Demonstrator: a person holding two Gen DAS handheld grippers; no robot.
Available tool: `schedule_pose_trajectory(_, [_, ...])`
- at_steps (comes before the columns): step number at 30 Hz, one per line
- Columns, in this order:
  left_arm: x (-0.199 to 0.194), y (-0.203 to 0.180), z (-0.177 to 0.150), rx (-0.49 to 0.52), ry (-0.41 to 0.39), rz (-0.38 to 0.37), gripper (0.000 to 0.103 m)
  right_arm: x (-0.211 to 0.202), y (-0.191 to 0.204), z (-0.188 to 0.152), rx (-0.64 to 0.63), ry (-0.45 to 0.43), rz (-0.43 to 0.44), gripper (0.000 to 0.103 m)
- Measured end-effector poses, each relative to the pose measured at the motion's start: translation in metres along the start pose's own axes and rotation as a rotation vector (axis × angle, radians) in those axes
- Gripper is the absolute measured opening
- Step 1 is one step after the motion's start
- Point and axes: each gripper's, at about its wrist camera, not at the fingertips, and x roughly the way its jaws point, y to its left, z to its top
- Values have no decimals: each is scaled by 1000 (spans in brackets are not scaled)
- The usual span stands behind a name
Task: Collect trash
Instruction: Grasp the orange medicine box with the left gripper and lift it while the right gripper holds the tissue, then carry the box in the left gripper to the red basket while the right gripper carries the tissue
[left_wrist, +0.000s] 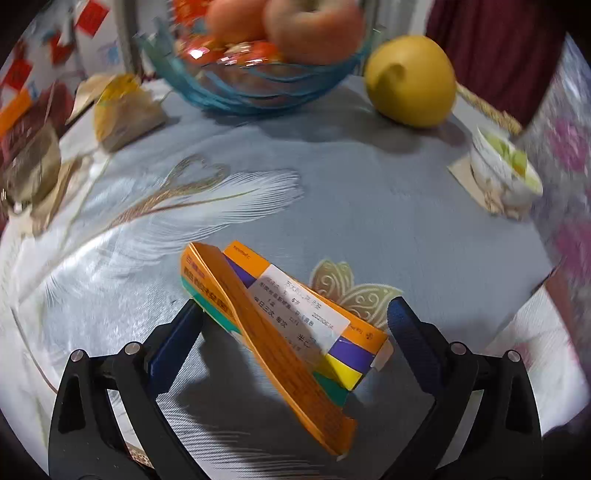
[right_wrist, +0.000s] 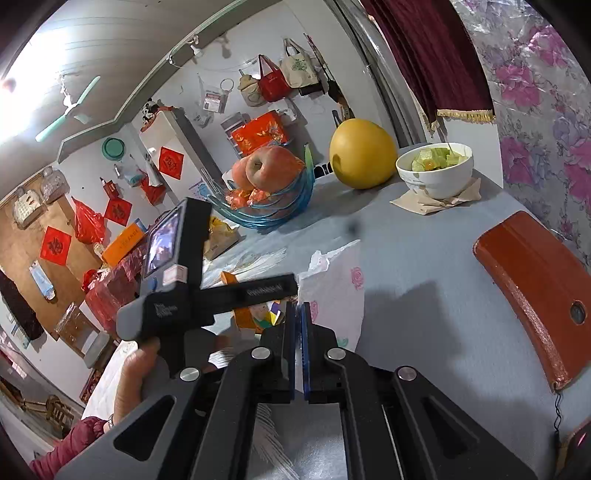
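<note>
Your left gripper (left_wrist: 295, 328) is spread around the orange box (left_wrist: 280, 317) at lower centre, not yet gripped; right gripper (right_wrist: 298, 314) pinches the white bag (right_wrist: 336, 291). Wrappers upper left remain.

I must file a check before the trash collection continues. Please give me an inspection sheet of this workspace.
Surface: table under grey-blue feather-print cloth.
Job's things: orange medicine box, flattened, between open jaws; white plastic bag.
Clutter: glass fruit bowl, yellow pomelo, white bowl on a napkin.
Grippers: left gripper open around the box; right gripper shut on the bag's edge.
Cables: nothing seen.
Surroundings: red chair back, dark red curtain.
</note>
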Motion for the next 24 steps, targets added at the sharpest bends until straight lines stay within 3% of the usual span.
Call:
schedule_pose_trajectory(1, [-1,-4,-2,28,-10,15,96,0,0,0,2,0,0,5])
schedule_pose_trajectory(3, [-4,-9,-6,68,-40,46,84,0,-1,1,2,1,-1,5])
schedule_pose_trajectory(4, [-4,-10,-9,89,-44,46,73,0,-1,1,1,1,-1,5])
schedule_pose_trajectory(7, [-11,-2,-14,84,-54,4,59,1,-1,1,-1,4,-2,5])
schedule_pose_trajectory(10, [-26,13,-19,61,-88,-40,52,1,-2,1,0,6,-3,5])
schedule_pose_trajectory(13, [-46,28,-26,58,-115,-57,37,2,-2,1,1,9,-3,5])
schedule_pose_trajectory(24, [-45,44,-30,47,-113,-54,36,8,-1,-1,-10,33,-11,5])
